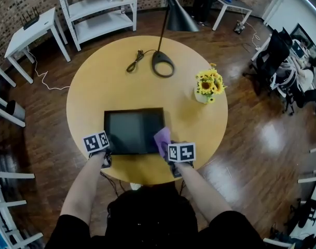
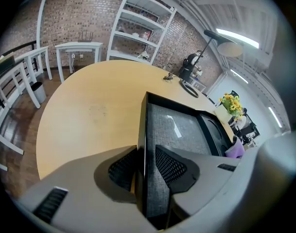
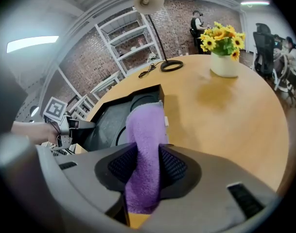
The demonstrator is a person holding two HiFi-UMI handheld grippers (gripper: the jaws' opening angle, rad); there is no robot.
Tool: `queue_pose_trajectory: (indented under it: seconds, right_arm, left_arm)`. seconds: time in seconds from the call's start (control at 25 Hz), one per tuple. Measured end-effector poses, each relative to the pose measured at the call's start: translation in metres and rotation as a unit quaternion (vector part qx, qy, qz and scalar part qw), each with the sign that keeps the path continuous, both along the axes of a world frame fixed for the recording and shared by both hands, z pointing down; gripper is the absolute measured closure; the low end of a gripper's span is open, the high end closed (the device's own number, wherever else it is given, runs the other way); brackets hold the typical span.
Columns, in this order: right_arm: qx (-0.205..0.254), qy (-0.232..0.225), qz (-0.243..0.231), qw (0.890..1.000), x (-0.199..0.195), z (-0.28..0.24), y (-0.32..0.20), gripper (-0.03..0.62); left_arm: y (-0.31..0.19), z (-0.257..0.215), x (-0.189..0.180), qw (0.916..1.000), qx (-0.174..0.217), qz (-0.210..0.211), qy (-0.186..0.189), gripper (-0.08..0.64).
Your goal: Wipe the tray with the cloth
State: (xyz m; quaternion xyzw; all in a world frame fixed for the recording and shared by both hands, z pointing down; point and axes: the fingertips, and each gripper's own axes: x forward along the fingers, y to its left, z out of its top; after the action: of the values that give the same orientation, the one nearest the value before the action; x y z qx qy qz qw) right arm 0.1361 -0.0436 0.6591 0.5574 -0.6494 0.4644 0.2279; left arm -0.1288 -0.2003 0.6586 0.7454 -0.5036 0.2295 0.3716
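The left gripper (image 2: pixel 145 171) is clamping the black rectangular tray (image 1: pixel 134 131) by its wall while the right gripper (image 3: pixel 145 168), pinching the fuzzy purple cloth (image 3: pixel 145 130), seems to be starting the wipe, which next calls for sweeping inward.

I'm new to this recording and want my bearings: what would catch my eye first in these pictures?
A purple cloth pinched in the right gripper stands out, at the near right corner of the black tray on the round wooden table. The left gripper clamps the tray's left rim. Farther back, bright sunflowers stand to the right, with a black lamp behind the tray.
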Motion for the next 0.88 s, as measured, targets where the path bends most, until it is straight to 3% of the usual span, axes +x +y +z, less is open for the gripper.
queue_pose_trajectory:
  seconds: [0.44,0.72,0.88]
  right_arm:
    - [-0.003,0.056,-0.084,0.995,0.023,-0.005,-0.040,0.471]
    - [0.006,0.073,-0.170,0.983,0.033,-0.006,-0.089,0.471]
    - [0.010,0.084,-0.237,0.968,0.031,-0.007,-0.121,0.468]
  left_arm:
    - [0.044,0.002,-0.011,0.9968,-0.044,-0.059,0.031,0.508]
    - [0.087,0.004,-0.004,0.9867,-0.070,-0.141,0.043,0.488]
    - [0.119,0.007,0.010,0.9739,-0.096,-0.192,0.072,0.472]
